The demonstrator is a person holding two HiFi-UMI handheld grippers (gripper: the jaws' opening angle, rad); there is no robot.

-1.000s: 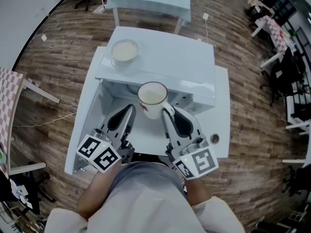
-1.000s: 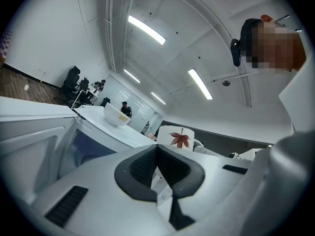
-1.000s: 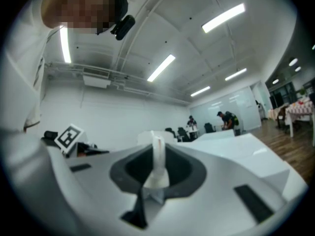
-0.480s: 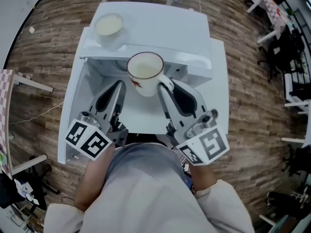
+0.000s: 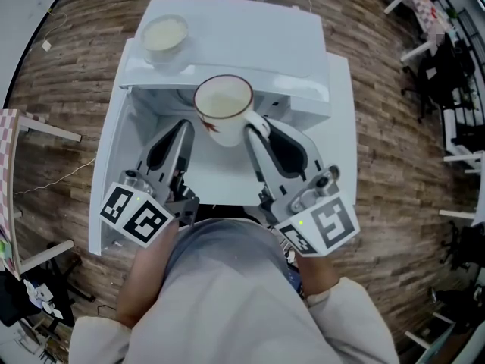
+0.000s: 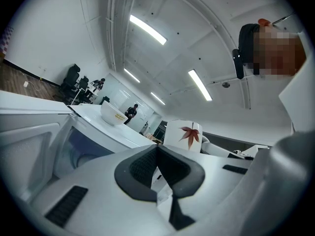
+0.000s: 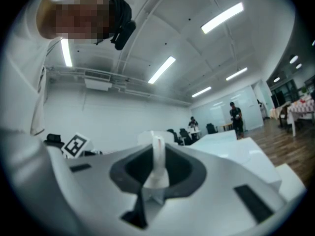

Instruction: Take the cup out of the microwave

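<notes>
My right gripper (image 5: 255, 130) is clamped on the handle of the cup (image 5: 221, 108). In the right gripper view the thin white handle (image 7: 158, 157) stands upright between the dark pads, which press on it from both sides with only that narrow gap left. The cup hangs upright off the gripper tips, its mouth facing up. It is white, with a red leaf printed on its side (image 6: 190, 132).

My left gripper (image 5: 182, 129) sits just beside the cup, on its left and not touching it. The left gripper view shows its pads (image 6: 145, 167) meeting with nothing between them, so it is closed and empty.

From the head view the cup is out in front of the microwave (image 5: 242, 44). Its rim overlaps the front edge of the oven's top, above the open mouth of the cavity. The door (image 5: 110, 180) stands swung open on the left. A pale bowl (image 5: 164, 32) rests on the microwave's top, at the back left corner, well apart from the cup. The microwave stands on a white table (image 5: 345, 150) over a wooden floor (image 5: 394, 203).
</notes>
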